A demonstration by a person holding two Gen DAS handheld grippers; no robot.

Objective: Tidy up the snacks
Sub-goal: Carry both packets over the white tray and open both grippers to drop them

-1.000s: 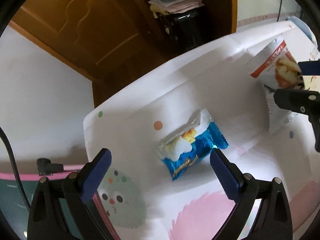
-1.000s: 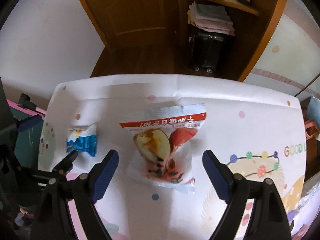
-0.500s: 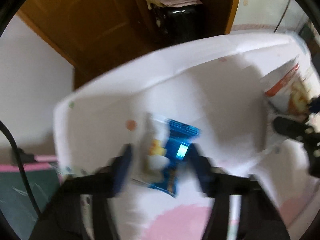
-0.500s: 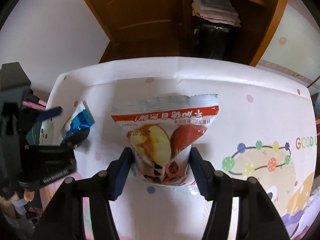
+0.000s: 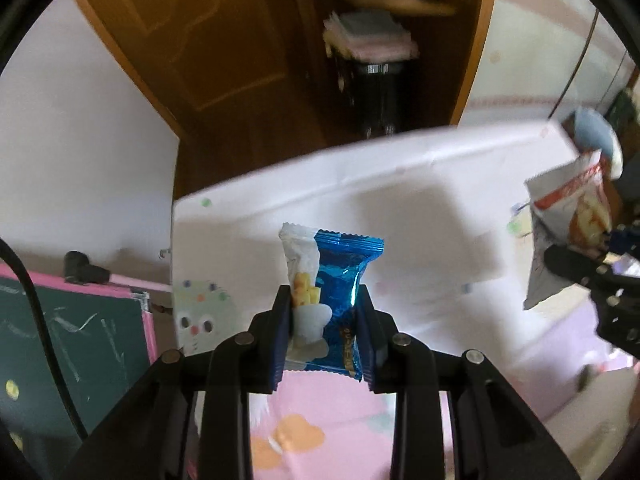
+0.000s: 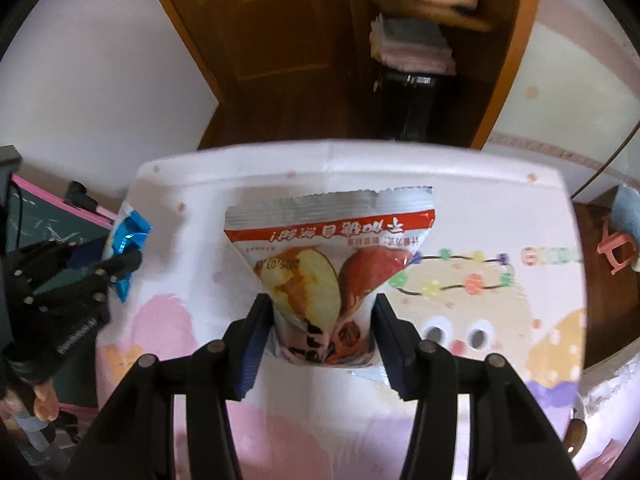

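A small blue and white snack packet [image 5: 340, 276] stands upright between the pads of my left gripper [image 5: 322, 300], which is shut on its lower half and holds it above the cartoon-print tablecloth [image 5: 400, 220]. In the right wrist view a larger white bag [image 6: 328, 256] with a red band and a sweet potato picture hangs above the tablecloth [image 6: 500, 312]. My right gripper [image 6: 322, 304] has its jaws closing, and both pads press on the bag's lower sides. The blue packet [image 6: 128, 236] shows at the left of this view. The white bag [image 5: 568, 208] shows at the right of the left wrist view.
A green chalkboard with a pink frame [image 5: 60, 340] lies left of the table. Behind the table stand a wooden door [image 5: 224, 40] and a shelf with folded cloths [image 5: 368, 36] over a dark case [image 5: 376, 92]. A small pink chair [image 6: 616, 248] sits at the right.
Both grippers went from wide open around packets lying on the cloth to closed on them. Both packets have been lifted off the table and now stand upright in the jaws.
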